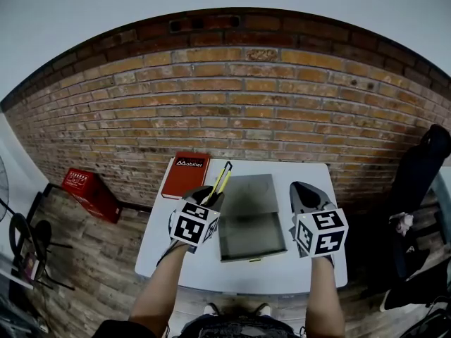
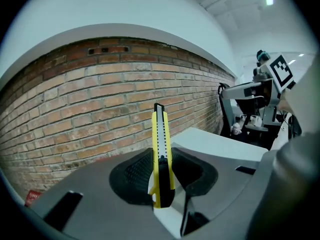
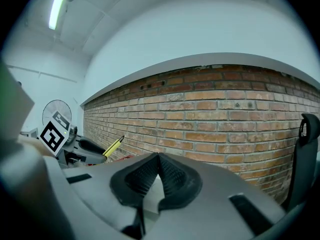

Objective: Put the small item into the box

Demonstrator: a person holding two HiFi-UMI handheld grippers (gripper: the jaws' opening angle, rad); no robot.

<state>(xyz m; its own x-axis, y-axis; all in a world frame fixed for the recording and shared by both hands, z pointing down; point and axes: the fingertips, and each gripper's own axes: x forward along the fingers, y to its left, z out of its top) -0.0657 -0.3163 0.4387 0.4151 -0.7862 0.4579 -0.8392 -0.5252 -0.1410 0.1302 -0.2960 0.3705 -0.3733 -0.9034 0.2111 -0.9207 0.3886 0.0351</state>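
1. Left claw: it was closed on the yellow utility knife. The two dark pads pressed on the knife's lower end. The marker cube sat on the near side of the claw, above the person's left forearm.
2. Yellow utility knife: it was the small item of the task, yellow with a black slider and tip. In the left gripper view it stood upright between the jaws, and most of its length rose clear above them. In the head view it slanted towards the far side. It was held above the table, just left of the box and not inside it.
3. Box: it was grey, shallow and open. It lay at the middle of the white table, between the two claws.
4. Right claw: its jaws were closed, with the ribbed pads meeting at the tips and nothing between them. It was held over the right part of the table, just right of the box.
5. Red flat item: it lay at the far left corner of the table, beyond the left claw.
6. Red crate: it stood on the wooden floor, left of the table.
7. Brick wall: it stood behind the table's far edge.
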